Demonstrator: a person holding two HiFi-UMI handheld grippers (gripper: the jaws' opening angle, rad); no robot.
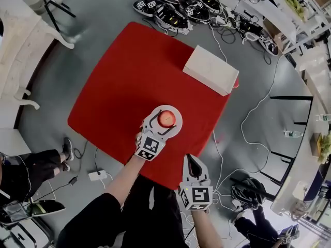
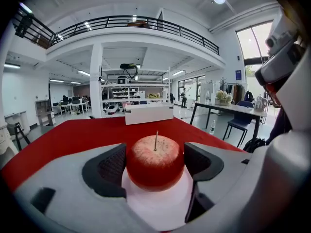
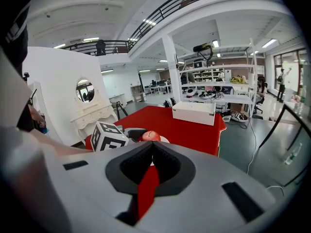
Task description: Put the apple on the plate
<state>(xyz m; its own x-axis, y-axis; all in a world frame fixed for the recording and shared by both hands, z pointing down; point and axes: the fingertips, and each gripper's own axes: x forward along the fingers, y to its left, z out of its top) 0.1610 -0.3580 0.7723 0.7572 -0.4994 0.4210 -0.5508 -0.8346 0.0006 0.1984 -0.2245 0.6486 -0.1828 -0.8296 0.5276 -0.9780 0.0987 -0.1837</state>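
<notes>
Head view, starting closest to the body: the right gripper (image 1: 191,159) hangs over the near edge of the red table (image 1: 119,87) with its jaws pressed together and nothing in them, just a sliver of red showing through the slit in its own view. It's well clear of the action, and I'd leave it parked there. A bit further out, the left gripper (image 1: 166,119) is at the white plate (image 2: 160,205), and the apple (image 2: 155,161) is sitting on that plate, upright with the stem (image 2: 156,141) poking straight up. The left gripper view has the dark pads (image 2: 109,171) hugging the apple on both sides. I can't see any daylight between pad and skin, so I'm calling it a closed grip on the apple rather than a release. So by my read the placing is basically done and what's left is letting go cleanly. If it were me, I'd open both jaws evenly and wide enough that neither pad drags the fruit sideways, because a round apple on a shallow plate will probably roll or rock if one side lets go late. Then I'd pull back along the jaw line or lift straight up, keeping the lower jaw edges off the plate rim so the plate doesn't skate on the cloth. Further across the table there's a white box (image 1: 211,70) at the far side, well apart from the plate, so it shouldn't matter here.
</notes>
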